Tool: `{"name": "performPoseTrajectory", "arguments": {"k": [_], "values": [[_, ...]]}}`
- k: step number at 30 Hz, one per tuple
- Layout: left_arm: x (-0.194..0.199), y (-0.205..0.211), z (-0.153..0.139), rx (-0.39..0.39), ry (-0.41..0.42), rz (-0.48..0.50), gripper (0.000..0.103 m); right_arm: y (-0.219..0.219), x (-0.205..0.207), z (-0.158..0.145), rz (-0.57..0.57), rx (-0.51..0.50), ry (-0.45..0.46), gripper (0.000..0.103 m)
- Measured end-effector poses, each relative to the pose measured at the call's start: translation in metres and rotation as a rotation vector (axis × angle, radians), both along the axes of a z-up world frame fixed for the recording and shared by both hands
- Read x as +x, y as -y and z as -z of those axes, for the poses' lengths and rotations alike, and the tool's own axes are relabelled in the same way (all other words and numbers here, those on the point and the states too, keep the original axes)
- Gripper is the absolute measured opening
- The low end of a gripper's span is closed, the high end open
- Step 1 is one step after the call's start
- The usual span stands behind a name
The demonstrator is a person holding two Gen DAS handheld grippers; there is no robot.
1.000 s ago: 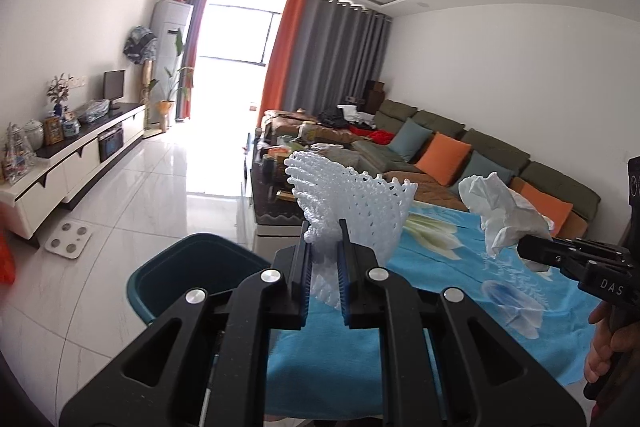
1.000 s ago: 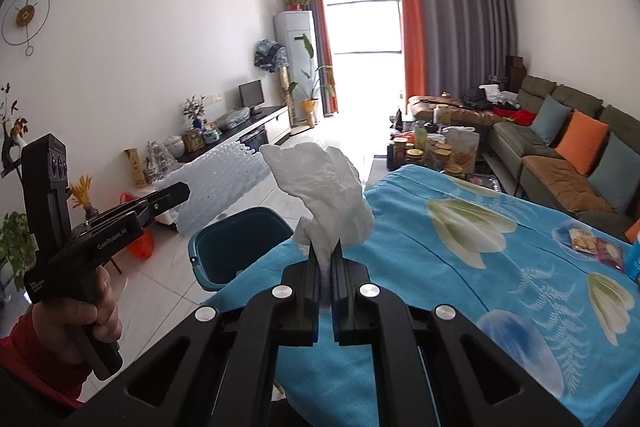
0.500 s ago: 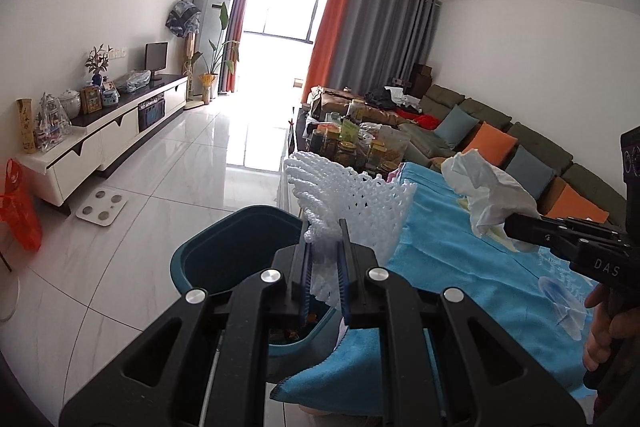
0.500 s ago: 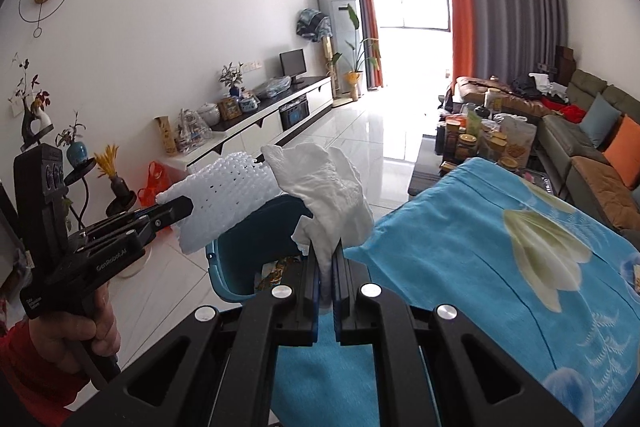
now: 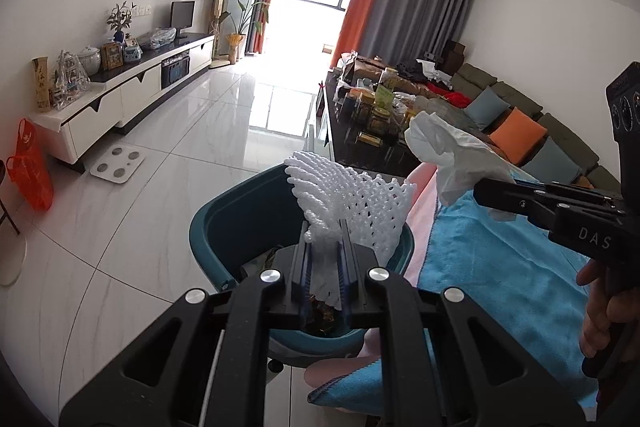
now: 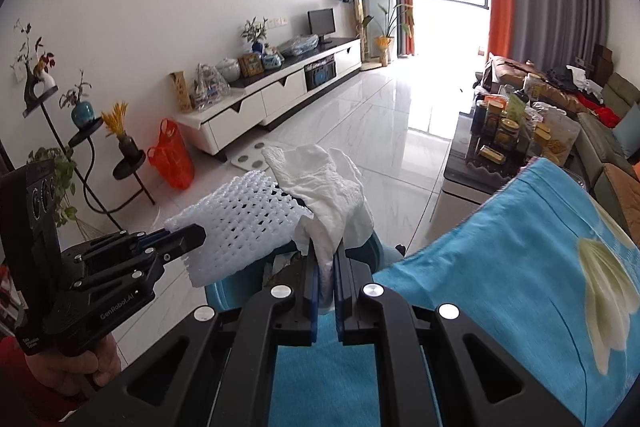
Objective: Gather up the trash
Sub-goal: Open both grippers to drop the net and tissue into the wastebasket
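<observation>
Foam net (image 5: 352, 203): one piece of white foam mesh, open diamond weave, fanned out; my left tongs (image 5: 325, 259) are clamped on its bunched lower end, holding it directly over the bin.
Tissue (image 6: 326, 187): one crumpled white paper wad, soft and creased; my right tongs (image 6: 325, 267) are pinched together on its lower tail, at the near edge of the counter beside the bin.
Bin (image 5: 248, 211): one teal plastic bin, rounded rim, standing on the floor just left of the counter; dark scraps lie inside.
Change: half a second ago the bin sat further ahead of my left tongs; now the net hangs over its opening and the bin fills more of the left view. My right tongs have come closer too, so the tissue now overlaps the net in the right view.
Counter (image 6: 520, 247): covered with a bright blue cloth printed with pale flowers, a pink layer showing at its edge.
Floor (image 5: 168, 187): glossy white marble-look tiles; one white scale (image 5: 117, 165) far left, one orange plastic bag (image 5: 32, 167) beside the white TV cabinet (image 5: 120, 103).
</observation>
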State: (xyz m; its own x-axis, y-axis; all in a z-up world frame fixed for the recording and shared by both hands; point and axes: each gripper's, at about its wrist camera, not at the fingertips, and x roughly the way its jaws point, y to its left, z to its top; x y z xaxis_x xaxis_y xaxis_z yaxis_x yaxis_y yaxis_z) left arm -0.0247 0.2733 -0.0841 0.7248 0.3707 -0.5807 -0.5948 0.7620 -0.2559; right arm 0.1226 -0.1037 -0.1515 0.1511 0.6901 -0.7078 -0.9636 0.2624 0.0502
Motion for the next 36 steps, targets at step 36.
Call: {"name": "performPoseTrajectory", "arguments": {"k": [36], "values": [[0.105,-0.046,0.085,-0.056,-0.176,-0.036,0.039,-0.097,0.012,0.071,-0.074,-0.330,-0.013,0.012]]}}
